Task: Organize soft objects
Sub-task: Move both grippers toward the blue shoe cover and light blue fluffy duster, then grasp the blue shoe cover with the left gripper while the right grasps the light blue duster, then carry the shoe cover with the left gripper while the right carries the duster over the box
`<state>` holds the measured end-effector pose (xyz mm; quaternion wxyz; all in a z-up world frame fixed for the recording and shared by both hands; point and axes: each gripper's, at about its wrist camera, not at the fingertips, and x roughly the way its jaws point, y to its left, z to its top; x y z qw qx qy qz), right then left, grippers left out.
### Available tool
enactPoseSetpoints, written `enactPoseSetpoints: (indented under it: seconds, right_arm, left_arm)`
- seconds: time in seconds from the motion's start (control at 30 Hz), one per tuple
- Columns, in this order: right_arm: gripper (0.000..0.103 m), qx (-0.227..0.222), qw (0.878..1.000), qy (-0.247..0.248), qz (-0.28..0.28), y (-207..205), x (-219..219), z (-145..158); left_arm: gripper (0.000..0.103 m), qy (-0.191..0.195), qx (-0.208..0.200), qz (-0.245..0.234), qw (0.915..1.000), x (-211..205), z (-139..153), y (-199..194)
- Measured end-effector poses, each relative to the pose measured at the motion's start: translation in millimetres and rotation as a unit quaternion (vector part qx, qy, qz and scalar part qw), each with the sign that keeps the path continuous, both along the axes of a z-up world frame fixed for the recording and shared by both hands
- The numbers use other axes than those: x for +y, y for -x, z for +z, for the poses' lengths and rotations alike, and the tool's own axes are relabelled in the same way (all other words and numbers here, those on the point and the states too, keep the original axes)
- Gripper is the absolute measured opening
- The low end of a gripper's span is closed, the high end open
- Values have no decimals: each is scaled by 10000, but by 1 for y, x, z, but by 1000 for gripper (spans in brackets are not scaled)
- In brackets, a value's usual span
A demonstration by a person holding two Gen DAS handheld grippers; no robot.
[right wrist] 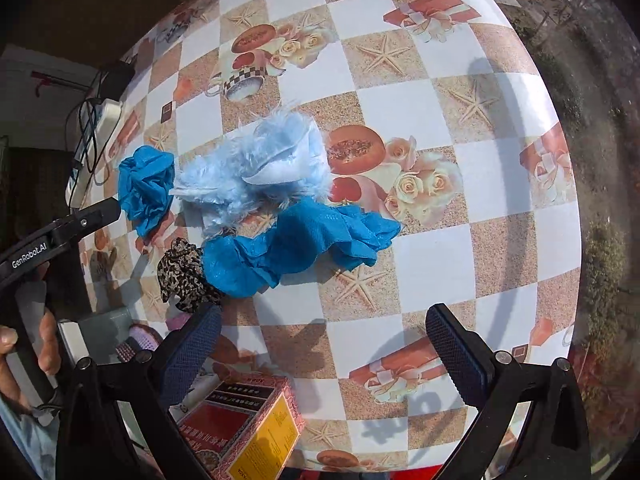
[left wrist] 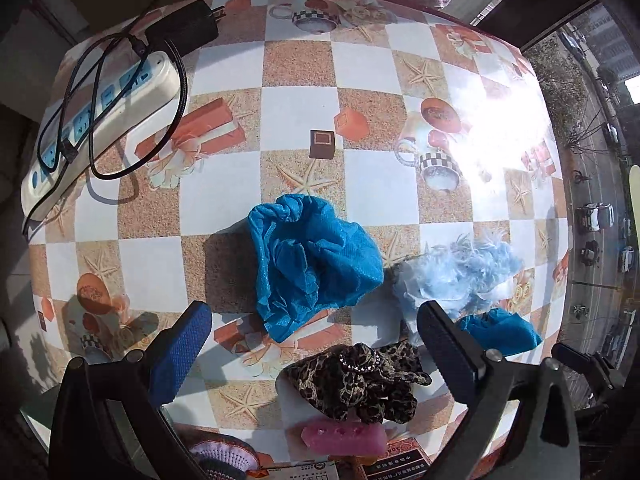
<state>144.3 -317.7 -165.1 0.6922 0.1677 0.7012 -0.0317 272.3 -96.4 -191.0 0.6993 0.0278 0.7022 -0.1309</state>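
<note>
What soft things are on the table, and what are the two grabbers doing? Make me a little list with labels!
Table: checkered cloth with starfish and roses
Soft things: two crumpled blue covers, fluffy light-blue piece, leopard scrunchie
Other things: pink block, power strip, red box
Left gripper: open, above the scrunchie
Right gripper: open, empty
</note>
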Motion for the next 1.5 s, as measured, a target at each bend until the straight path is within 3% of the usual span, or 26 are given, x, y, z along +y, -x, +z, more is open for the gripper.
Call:
enactPoseSetpoints:
  seconds: [0.1,0.23,0.37,0.5,0.63,0.8,0.93,0.97,1.03,1.07,1.1,1.13,1.17,1.3,1.5]
  right_arm:
    - [103,-228,9953,355,870,-27,21,-3]
    - [103,-539,9752,742,2012,-54,56,-16]
    - [103,-390,9618,773,2598,-70,78,-51]
    - [103,-162,9556,968,2778,-75,85,-81]
    - [103,-326,9569,1000,2706,-76,82,-85]
    - [103,-411,9562,1012,2715,-74,81,-85]
    - [103,-253,9579,991,2683,-83,75,-85]
    - [100,-259,9599,982,2611,-87,74,-83]
    - [86,-400,9624,1010,2490,-93,69,-76]
    - [67,-506,9632,1015,2437,-94,65,-70]
    - [44,-574,9642,991,2392,-95,62,-65]
    - [34,-604,9667,892,2319,-97,59,-62]
    - [28,-619,9703,774,2208,-98,55,-60]
    - [23,-774,9802,435,1772,-98,39,-42]
    - [23,-1030,9819,167,1578,-83,31,-4]
  left_arm:
    - [103,119,103,505,9986,4,-18,-14]
    - [103,-34,134,854,9963,9,-38,-24]
    - [103,-193,240,1014,9944,13,-56,-28]
    - [103,-277,291,1110,9930,15,-68,-28]
    - [103,-677,212,831,9940,4,-71,-28]
    - [103,-716,262,947,9926,5,-70,-28]
    - [102,-745,567,864,9918,1,-78,-35]
    - [99,-740,516,886,9920,2,-76,-35]
    - [80,-705,313,877,9932,5,-68,-32]
    - [72,-678,209,823,9941,4,-61,-34]
    - [51,-645,139,746,9950,3,-57,-33]
    - [40,-589,118,675,9959,3,-54,-31]
    - [40,-560,93,638,9963,4,-51,-29]
    - [38,-509,-209,479,9973,4,-26,-15]
    - [38,-459,-649,73,9968,15,17,22]
